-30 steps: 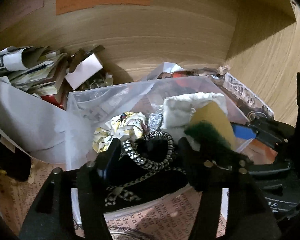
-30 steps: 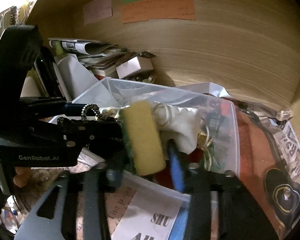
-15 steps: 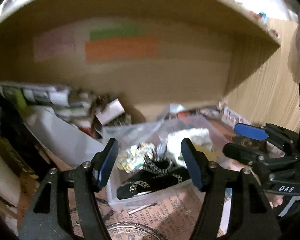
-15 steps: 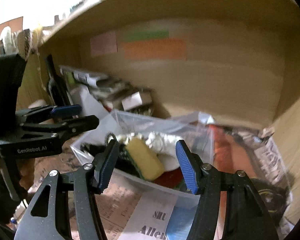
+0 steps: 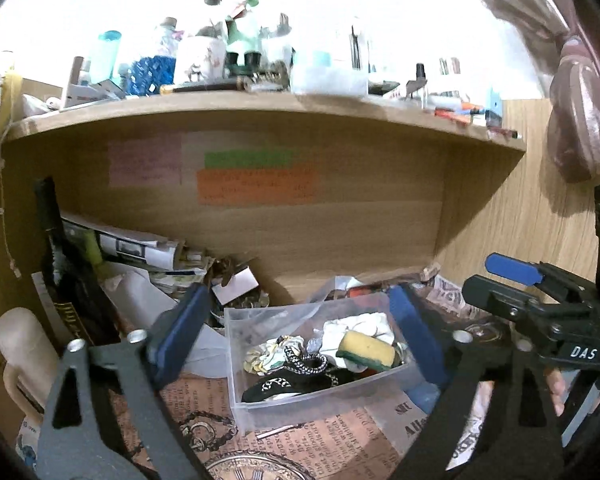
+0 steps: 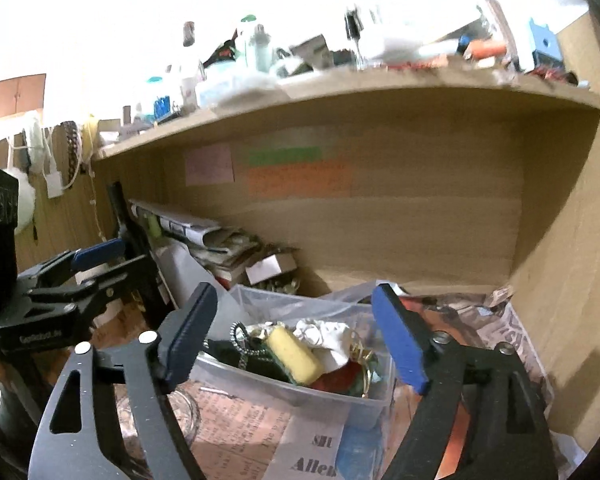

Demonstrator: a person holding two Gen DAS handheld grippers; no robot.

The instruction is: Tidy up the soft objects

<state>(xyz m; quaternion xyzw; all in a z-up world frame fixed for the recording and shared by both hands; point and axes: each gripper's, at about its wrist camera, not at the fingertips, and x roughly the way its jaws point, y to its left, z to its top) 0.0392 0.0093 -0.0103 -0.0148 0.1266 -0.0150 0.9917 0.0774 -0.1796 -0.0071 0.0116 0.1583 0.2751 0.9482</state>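
Observation:
A clear plastic box stands on the papered desk under a wooden shelf. In it lie a yellow and green sponge, a white cloth, a black pouch with a chain and a floral scrunchie. My left gripper is open and empty, held back above the box. My right gripper is open and empty, also above and before the box. Each gripper shows in the other's view: the right one, the left one.
Rolled newspapers and a small white box pile up at the back left of the nook. Coloured paper notes stick to the back panel. The shelf top carries several bottles. A glass dish sits at the front left.
Both grippers let go of the pouch and the sponge, opened, and drew back and up from the box. The sponge and pouch now lie in the box.

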